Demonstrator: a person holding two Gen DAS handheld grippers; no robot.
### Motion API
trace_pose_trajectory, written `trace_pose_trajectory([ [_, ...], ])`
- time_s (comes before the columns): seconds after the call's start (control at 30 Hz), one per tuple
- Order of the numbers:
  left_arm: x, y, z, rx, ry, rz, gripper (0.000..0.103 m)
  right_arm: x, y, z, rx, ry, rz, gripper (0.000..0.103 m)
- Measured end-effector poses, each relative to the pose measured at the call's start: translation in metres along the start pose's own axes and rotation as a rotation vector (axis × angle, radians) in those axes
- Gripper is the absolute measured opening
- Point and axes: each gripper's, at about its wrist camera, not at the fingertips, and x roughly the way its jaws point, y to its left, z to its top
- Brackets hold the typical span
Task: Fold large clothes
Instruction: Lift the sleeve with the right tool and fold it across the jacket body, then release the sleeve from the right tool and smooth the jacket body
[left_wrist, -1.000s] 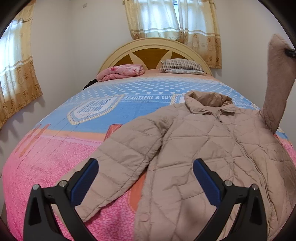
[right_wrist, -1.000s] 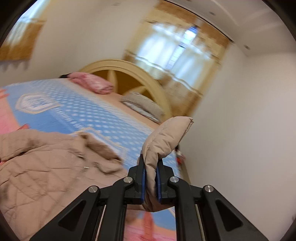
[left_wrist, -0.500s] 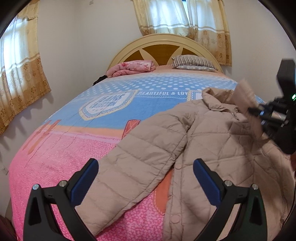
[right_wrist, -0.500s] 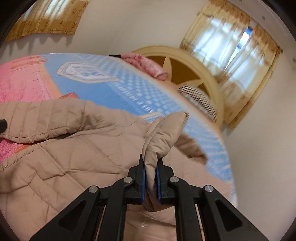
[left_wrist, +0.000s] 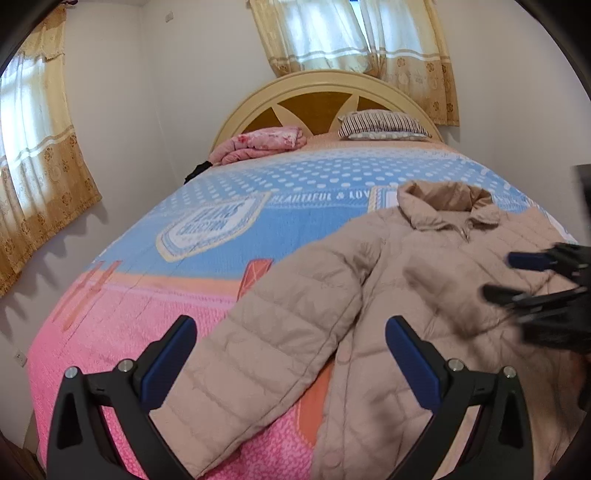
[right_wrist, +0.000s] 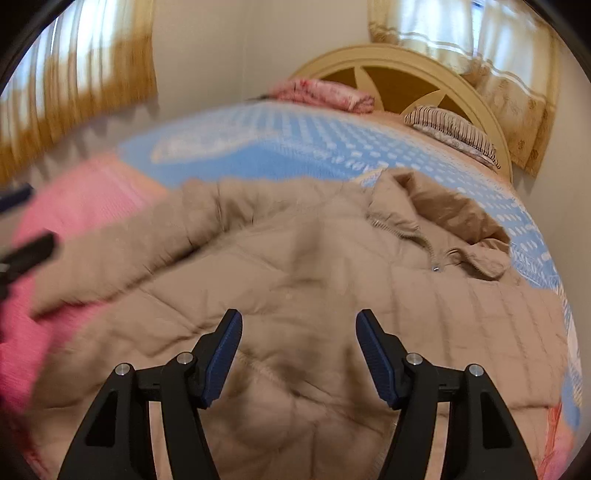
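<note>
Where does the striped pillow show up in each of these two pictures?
Left wrist view: the striped pillow lies at the top, right of centre, against the headboard.
Right wrist view: the striped pillow sits in the upper right, tilted, below the curtain.
Shared landmark: the folded pink blanket lies just left of the pillow in both.

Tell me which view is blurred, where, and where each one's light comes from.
Right wrist view: motion blur smears the jacket and left edge; its own tool stays sharp. Left wrist view: crisp, except the right tool streaking in. Both: soft daylight through curtained windows, fisheye bending the bed.
</note>
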Motion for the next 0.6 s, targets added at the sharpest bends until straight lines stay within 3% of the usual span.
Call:
trace_pose_trajectory([
  [0.1, 0.002, -0.013, 0.01, 0.001, 0.004, -0.025, 0.103, -0.035, -0.045, 0.001, 0.15, -0.056, -0.005, 0.064],
  [0.23, -0.001, -0.039, 0.021, 0.015, -0.002, -0.074, 0.103, -0.046, -0.1, -0.01, 0.308, -0.069, -0.076, 0.064],
  [0.27, -0.001, -0.045, 0.024, 0.015, -0.006, -0.084, 0.103, -0.045, -0.111, -0.014, 0.344, -0.063, -0.089, 0.06],
  [0.3, -0.001, -0.051, 0.026, 0.014, -0.007, -0.098, 0.103, -0.036, -0.118, -0.018, 0.347, -0.029, -0.135, 0.053],
  [0.33, 0.0, -0.059, 0.03, 0.014, -0.004, -0.112, 0.103, -0.03, -0.119, -0.022, 0.323, -0.011, -0.173, 0.038],
  [0.37, 0.002, -0.069, 0.033, 0.018, -0.004, -0.121, 0.103, -0.02, -0.122, -0.025, 0.304, 0.01, -0.227, 0.034],
  [0.43, 0.008, -0.088, 0.038, 0.033, 0.006, -0.147, 0.103, 0.008, -0.137, -0.035, 0.367, 0.096, -0.242, 0.033],
  [0.5, 0.019, -0.109, 0.041, 0.058, 0.003, -0.154, 0.103, 0.039, -0.144, -0.046, 0.426, 0.174, -0.198, 0.033],
  [0.6, 0.041, -0.133, 0.04, 0.093, 0.029, -0.162, 0.103, 0.062, -0.128, -0.056, 0.359, 0.21, -0.237, 0.033],
])
